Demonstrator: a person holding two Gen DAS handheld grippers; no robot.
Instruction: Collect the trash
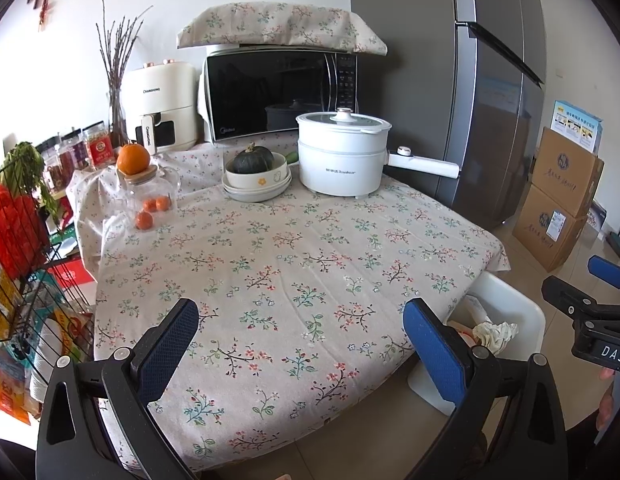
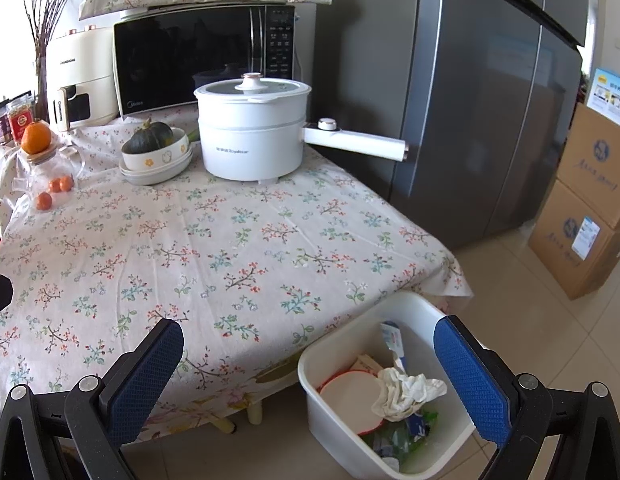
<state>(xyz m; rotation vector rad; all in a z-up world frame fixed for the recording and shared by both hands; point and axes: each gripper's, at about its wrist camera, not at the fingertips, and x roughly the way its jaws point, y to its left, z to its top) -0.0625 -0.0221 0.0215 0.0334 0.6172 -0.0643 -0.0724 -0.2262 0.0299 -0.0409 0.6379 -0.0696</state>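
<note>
A white trash bin stands on the floor by the table's near right corner; it holds a crumpled white tissue, a round white lid with a red rim, wrappers and green plastic. In the left wrist view the bin shows past the table edge with the tissue inside. My left gripper is open above the near part of the floral tablecloth, holding nothing. My right gripper is open, straddling the table's edge and the bin, also holding nothing. The right gripper appears at the right edge of the left wrist view.
At the table's back stand a white electric pot with a long handle, a bowl with a dark squash, a glass jar topped by an orange, small oranges, a microwave and an air fryer. A grey fridge and cardboard boxes stand right; a wire rack left.
</note>
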